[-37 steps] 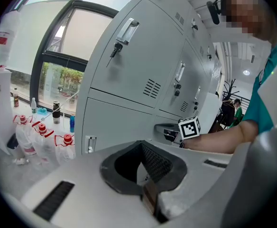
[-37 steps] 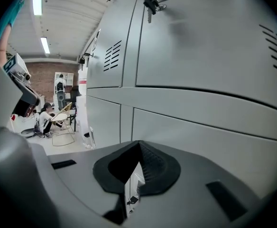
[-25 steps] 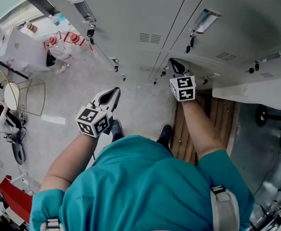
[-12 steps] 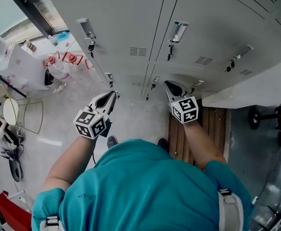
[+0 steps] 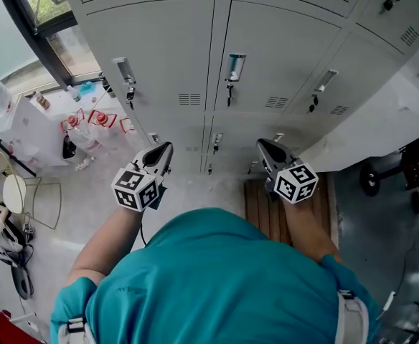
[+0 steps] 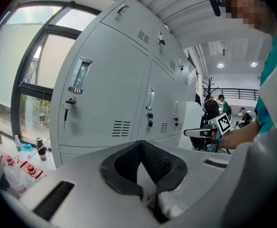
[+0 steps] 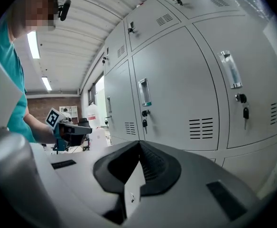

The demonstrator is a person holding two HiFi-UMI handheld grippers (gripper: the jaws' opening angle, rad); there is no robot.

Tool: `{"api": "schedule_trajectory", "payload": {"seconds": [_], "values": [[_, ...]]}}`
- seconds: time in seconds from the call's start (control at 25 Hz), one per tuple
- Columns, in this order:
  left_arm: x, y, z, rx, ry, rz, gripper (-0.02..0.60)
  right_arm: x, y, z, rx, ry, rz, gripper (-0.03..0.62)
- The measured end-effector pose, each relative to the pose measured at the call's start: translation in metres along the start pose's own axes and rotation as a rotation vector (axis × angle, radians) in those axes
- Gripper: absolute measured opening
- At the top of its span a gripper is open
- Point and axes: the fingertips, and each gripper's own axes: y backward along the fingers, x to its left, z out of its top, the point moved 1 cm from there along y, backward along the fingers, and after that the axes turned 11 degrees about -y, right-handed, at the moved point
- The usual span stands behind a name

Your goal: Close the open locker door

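Both tongs are pressed shut with nothing between them: the left tongs (image 5: 162, 151) and the right tongs (image 5: 265, 147) point at the bank of grey lockers (image 5: 274, 56), touching none of them. The open locker door (image 5: 382, 120) stands at three o'clock from the right tongs, well apart from them, swung out from the bank. Its far edge runs off the frame's right side. Its handle and the compartment behind it cannot be made out. It shows as a plain pale panel, lighter than the closed doors.

Pale grey locker door (image 5: 382, 124) swung open
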Motion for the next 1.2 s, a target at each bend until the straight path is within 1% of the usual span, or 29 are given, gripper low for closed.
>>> {"api": "schedule_trajectory", "payload": {"seconds": [0.28, 0.44, 0.52, 0.84, 1.2], "values": [[-0.012, -0.003, 0.016, -0.038, 0.008, -0.045, 0.003, 0.004, 0.015, -0.006, 0.017, -0.004, 0.009, 0.0], [-0.015, -0.002, 0.01, -0.011, 0.019, -0.058, 0.003, 0.005, 0.018, -0.007, 0.02, 0.008, 0.013, 0.0], [-0.014, -0.002, 0.01, -0.013, 0.025, -0.061, 0.003, 0.005, 0.017, -0.006, 0.015, 0.004, 0.012, 0.0], [-0.008, 0.004, 0.012, -0.03, 0.045, -0.045, 0.003, 0.009, 0.011, -0.006, 0.015, 0.0, 0.029, 0.0], [-0.004, 0.006, 0.017, -0.042, 0.045, -0.032, 0.003, 0.012, 0.004, 0.001, 0.015, 0.012, 0.044, 0.0]]}}
